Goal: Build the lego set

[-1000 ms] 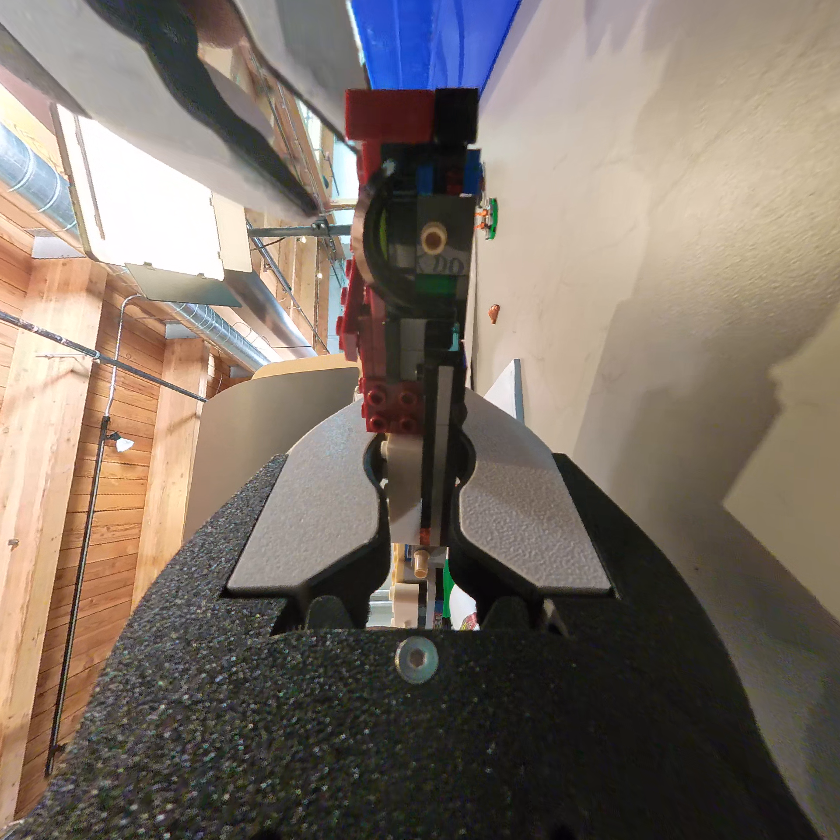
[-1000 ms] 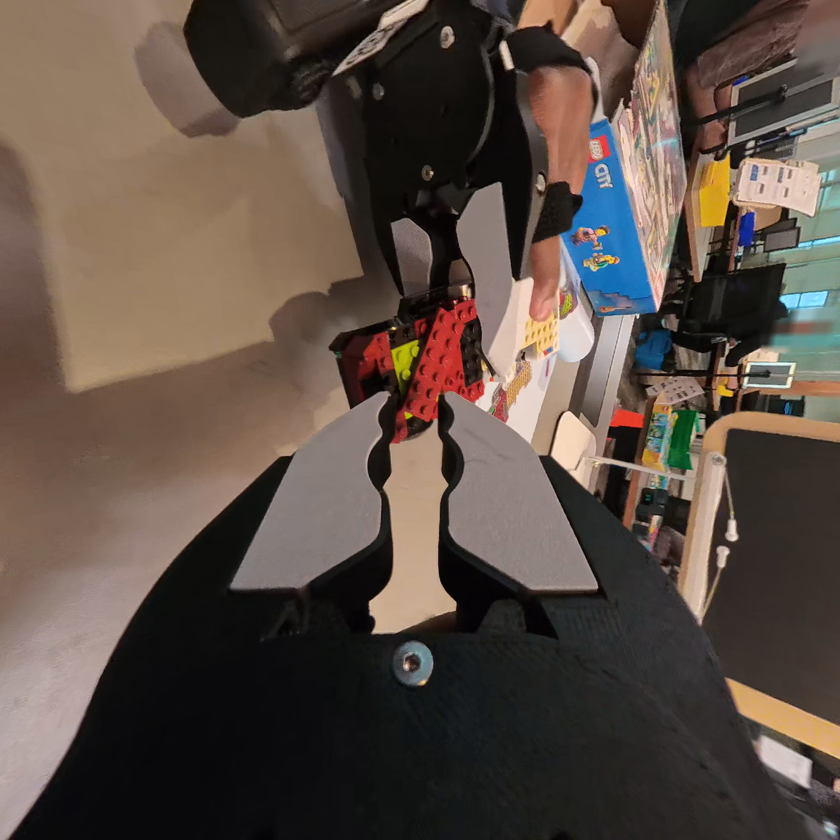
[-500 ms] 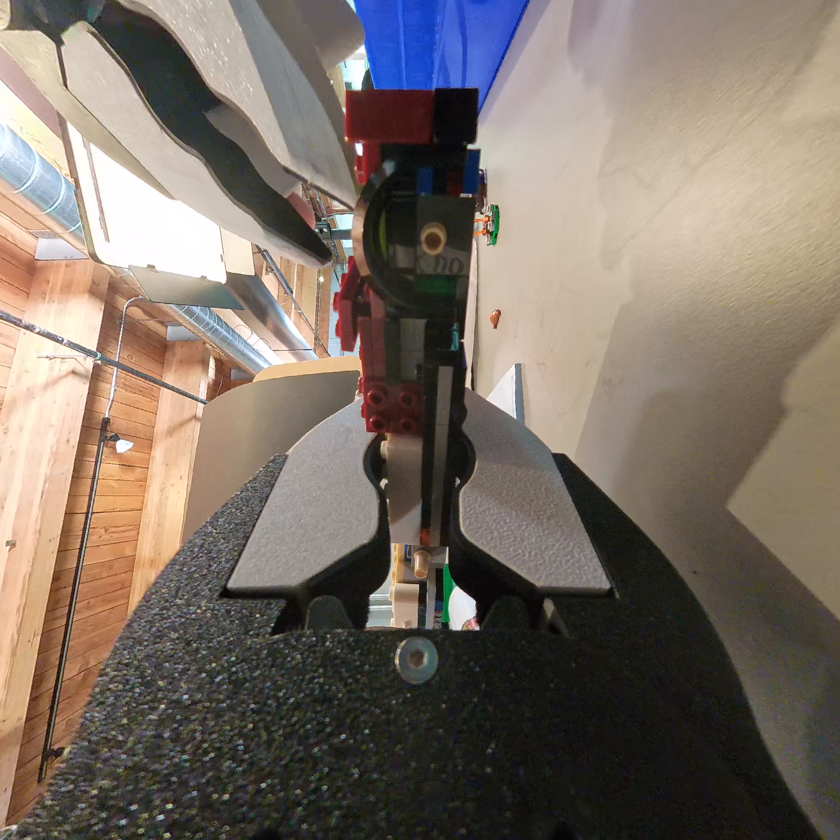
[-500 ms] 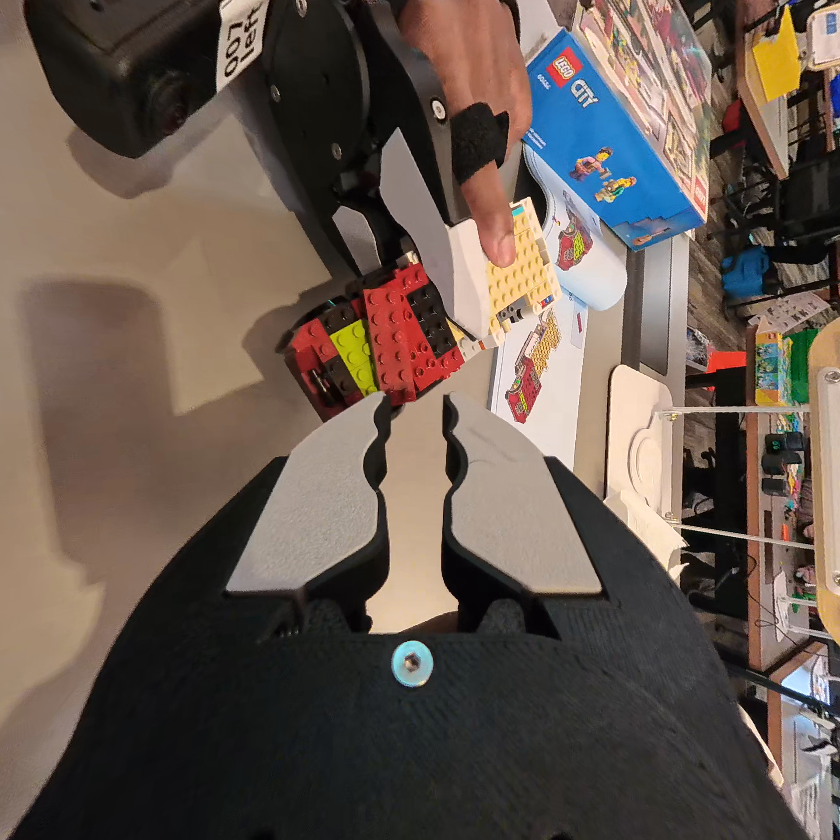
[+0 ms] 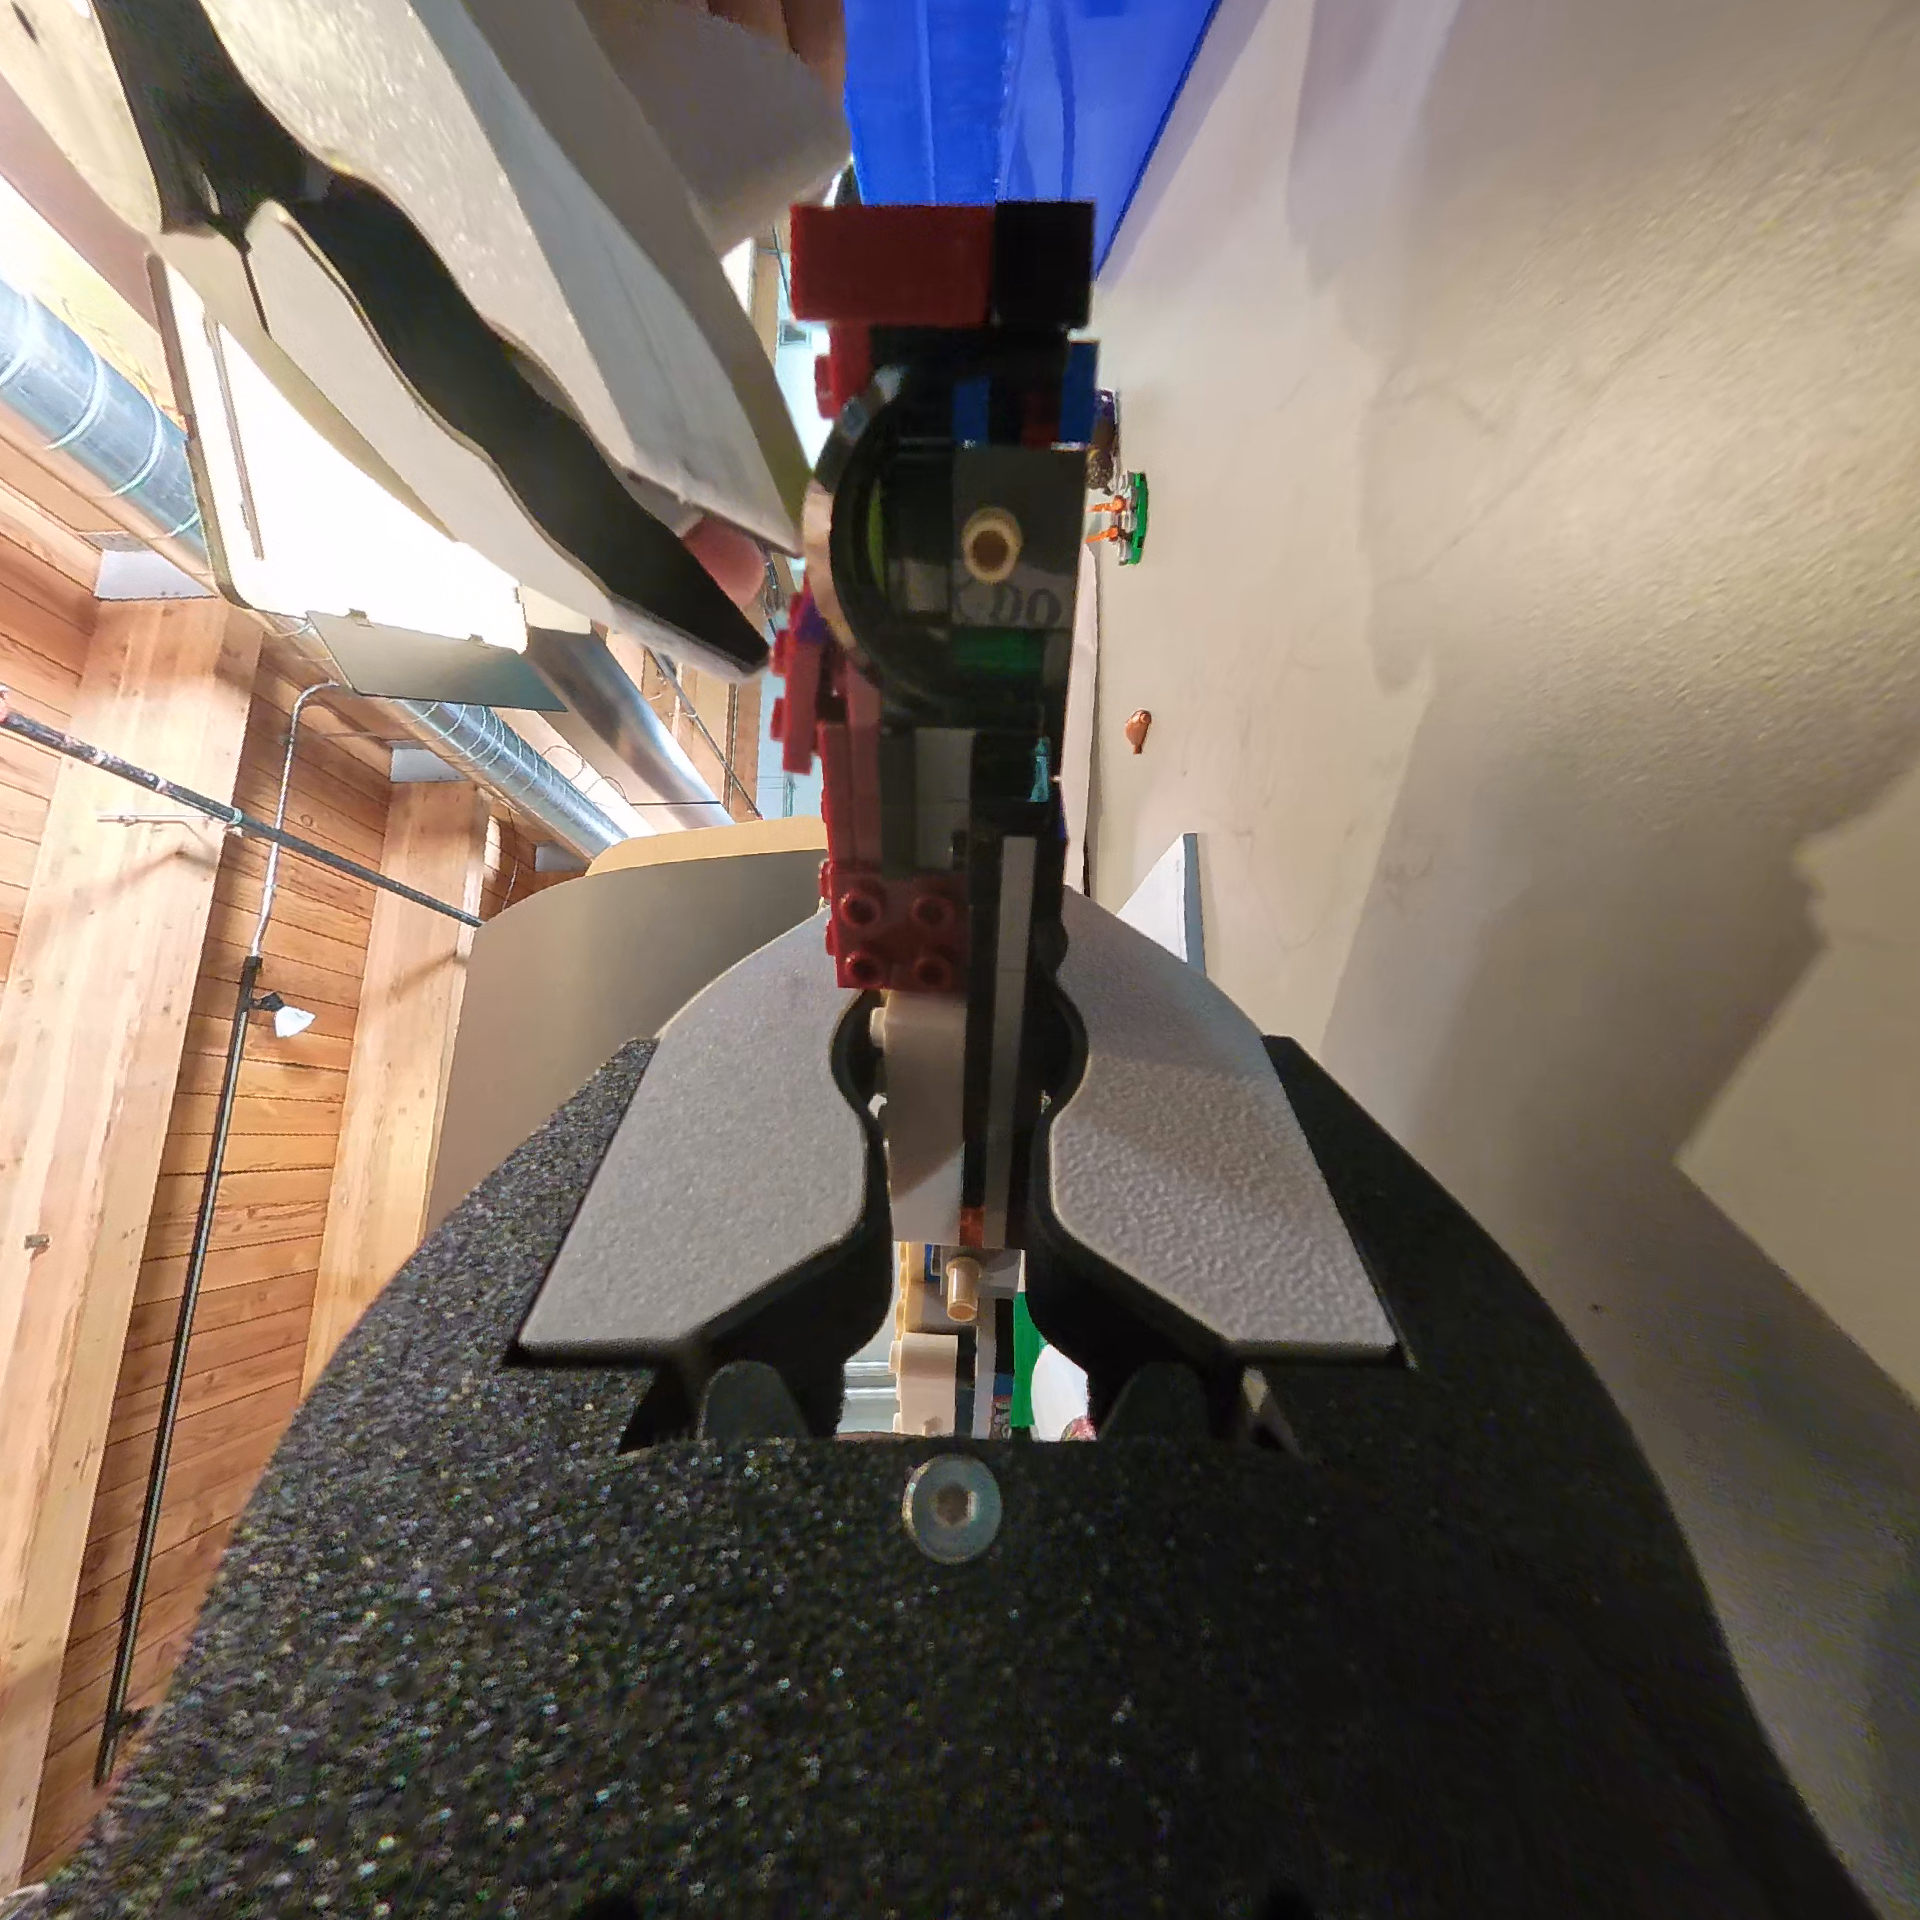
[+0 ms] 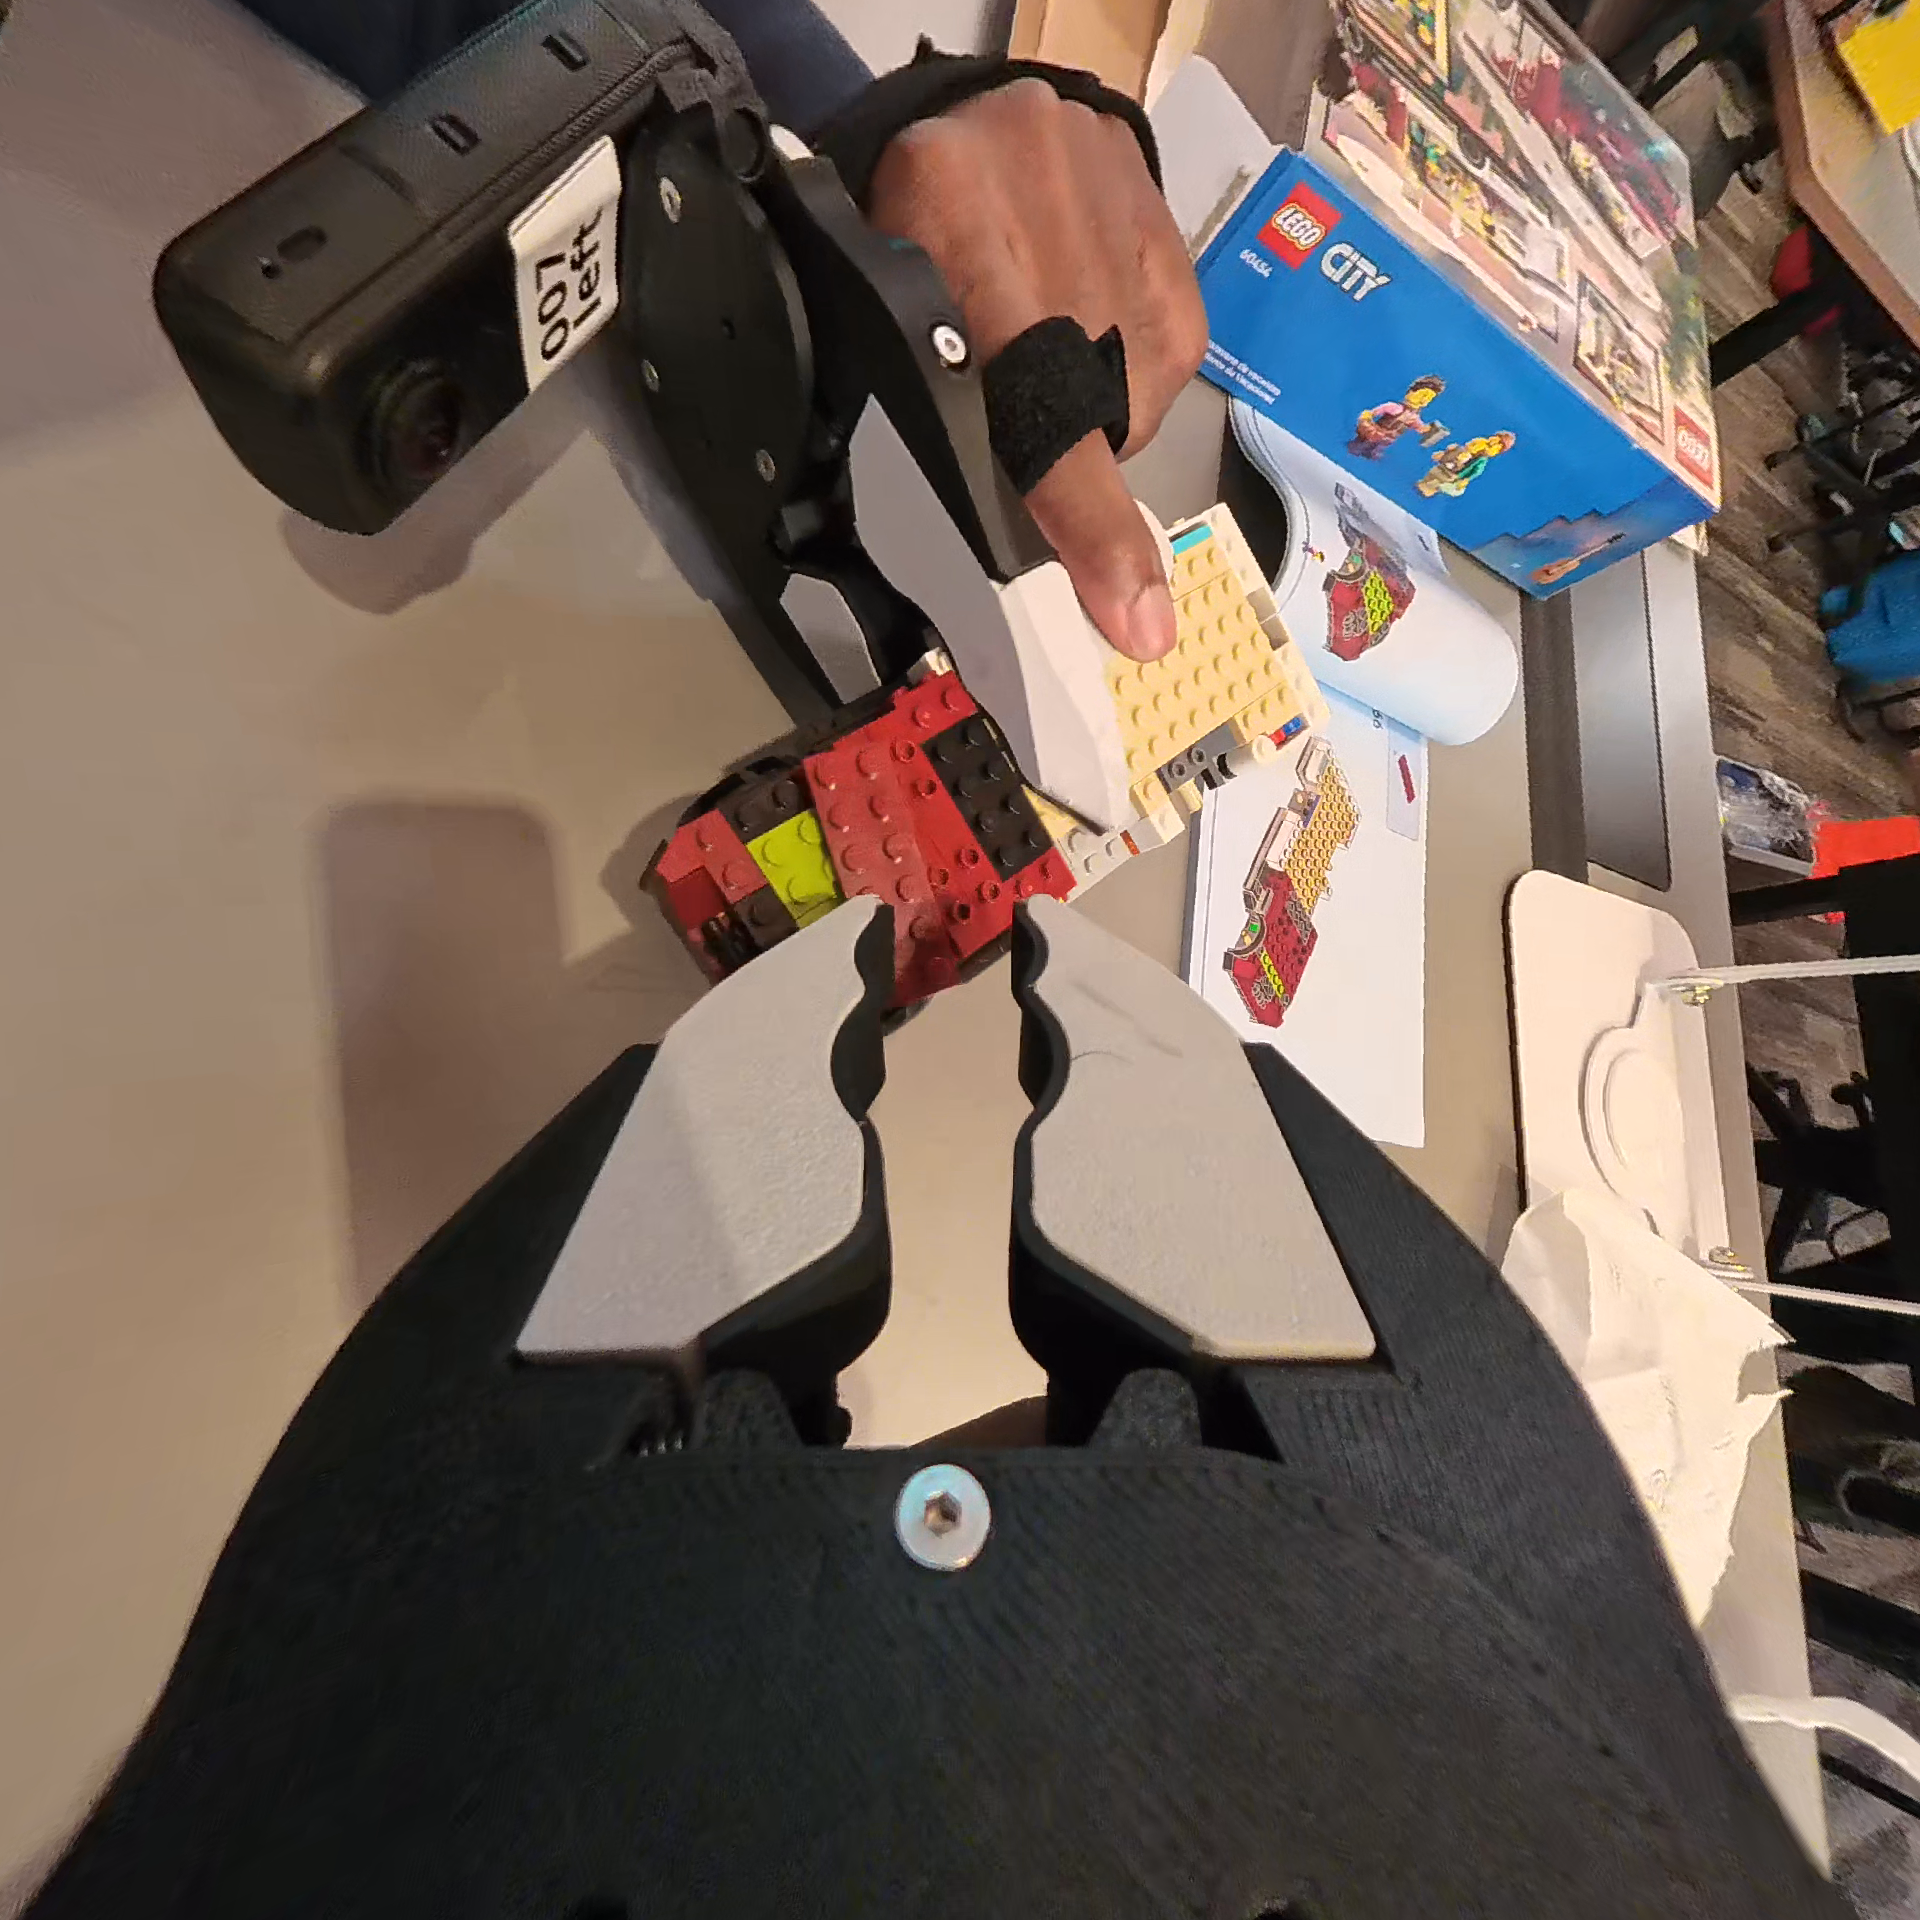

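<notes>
My left gripper (image 5: pixel 956 935) is shut on a brick-built vehicle (image 5: pixel 935 499), red and black at the front with a tan rear plate, and holds it just above the table. The right wrist view shows the same grasp: the left gripper (image 6: pixel 966 717) clamps the vehicle (image 6: pixel 894 821) at its middle, and a person's finger (image 6: pixel 1122 582) rests on the tan plate. My right gripper (image 6: pixel 948 920) is open and empty. Its fingertips sit just short of the vehicle's red front end. In the left wrist view its fingers (image 5: pixel 623 416) reach in from the upper left, next to the vehicle's side.
A blue toy box (image 6: pixel 1455 343) and an open instruction booklet (image 6: pixel 1320 935) lie behind the vehicle on the pale table (image 6: pixel 260 935). A white tray (image 6: pixel 1600 1039) and crumpled tissue (image 6: pixel 1621 1382) lie to the right. Small loose pieces (image 5: pixel 1138 520) lie farther off.
My right gripper has swung round, opened slightly, and brought its fingertips up to the vehicle's red front end. The left gripper has kept its hold without moving.
</notes>
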A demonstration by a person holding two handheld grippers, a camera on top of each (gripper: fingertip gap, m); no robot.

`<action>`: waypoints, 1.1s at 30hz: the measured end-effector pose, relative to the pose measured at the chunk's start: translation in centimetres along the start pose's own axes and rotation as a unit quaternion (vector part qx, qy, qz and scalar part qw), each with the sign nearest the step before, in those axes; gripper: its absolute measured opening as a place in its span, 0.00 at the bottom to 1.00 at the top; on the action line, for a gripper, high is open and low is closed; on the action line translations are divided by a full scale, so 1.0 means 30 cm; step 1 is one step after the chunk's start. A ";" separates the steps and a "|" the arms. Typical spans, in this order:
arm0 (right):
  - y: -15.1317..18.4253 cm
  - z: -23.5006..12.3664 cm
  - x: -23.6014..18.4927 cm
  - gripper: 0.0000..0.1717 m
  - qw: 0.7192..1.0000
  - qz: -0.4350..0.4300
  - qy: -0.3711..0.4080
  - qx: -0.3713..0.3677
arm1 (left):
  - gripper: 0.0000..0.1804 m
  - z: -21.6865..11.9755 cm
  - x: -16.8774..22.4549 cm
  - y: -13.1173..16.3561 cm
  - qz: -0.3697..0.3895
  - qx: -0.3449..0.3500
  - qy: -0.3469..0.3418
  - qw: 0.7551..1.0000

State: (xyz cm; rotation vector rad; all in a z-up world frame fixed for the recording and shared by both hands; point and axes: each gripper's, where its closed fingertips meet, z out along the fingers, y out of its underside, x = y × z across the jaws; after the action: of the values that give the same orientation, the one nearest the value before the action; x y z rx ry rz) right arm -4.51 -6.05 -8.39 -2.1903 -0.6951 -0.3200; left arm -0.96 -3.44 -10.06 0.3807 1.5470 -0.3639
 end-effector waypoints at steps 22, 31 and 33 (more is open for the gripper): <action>-0.017 -0.028 -0.005 0.18 0.964 -0.018 0.220 0.149 | 0.14 0.041 0.021 0.087 -0.018 -0.042 0.011 0.999; 0.041 0.035 -0.016 0.21 0.965 -0.028 0.242 0.101 | 0.14 0.067 0.024 0.110 -0.030 -0.050 0.007 0.998; 0.044 0.034 -0.009 0.22 0.963 -0.028 0.249 0.095 | 0.14 0.068 0.028 0.110 -0.027 -0.050 0.008 0.998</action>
State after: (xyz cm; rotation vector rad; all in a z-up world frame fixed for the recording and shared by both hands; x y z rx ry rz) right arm -3.99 -6.07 -9.98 -1.8048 -0.4800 -0.7687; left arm 2.34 -1.43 -10.89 0.2646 1.5874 -0.3237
